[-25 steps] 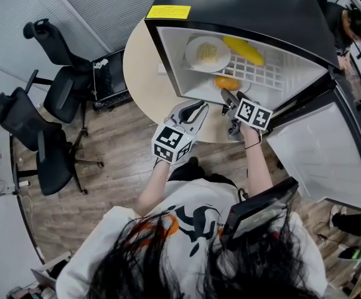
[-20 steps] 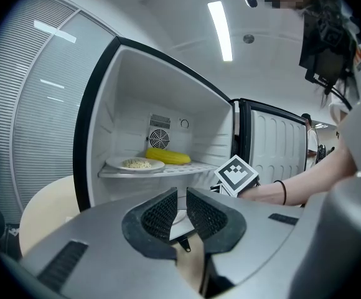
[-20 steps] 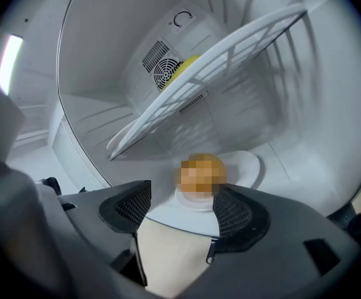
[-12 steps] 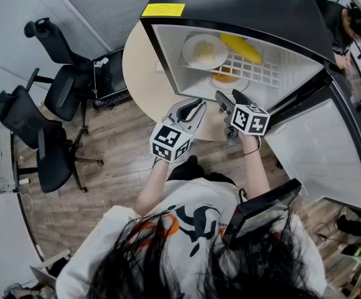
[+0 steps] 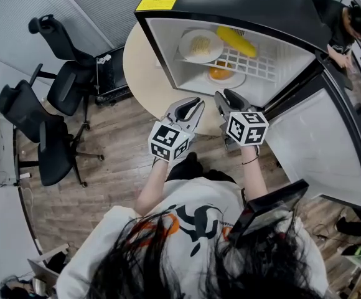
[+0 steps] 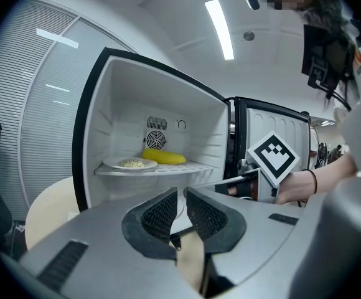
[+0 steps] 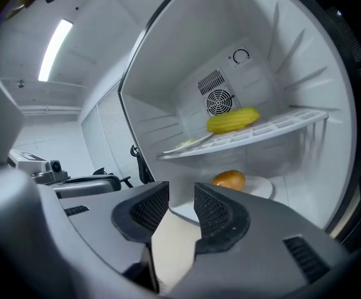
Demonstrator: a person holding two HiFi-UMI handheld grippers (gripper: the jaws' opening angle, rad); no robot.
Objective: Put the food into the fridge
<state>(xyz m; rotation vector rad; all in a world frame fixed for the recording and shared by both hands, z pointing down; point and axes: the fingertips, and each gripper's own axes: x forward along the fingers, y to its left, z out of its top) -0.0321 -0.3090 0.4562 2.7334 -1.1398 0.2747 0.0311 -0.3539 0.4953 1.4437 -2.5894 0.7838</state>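
The open fridge holds a white plate of pale food and a yellow corn cob on its wire shelf. Below them an orange food item sits on a second plate. My right gripper hovers outside the fridge front; its jaws have just been closing and stand a little apart with nothing between them. In the right gripper view the gripper faces the corn and the orange item. My left gripper hangs beside it, jaws together and empty, as the left gripper view shows.
The fridge door swings open to the right. A round beige table stands under and left of the fridge. Two black office chairs are on the wooden floor at left. Another person is at the top right.
My right gripper has pulled back and up from the orange item in the lower compartment, rolled, and its jaws have narrowed. The left gripper has stayed put.
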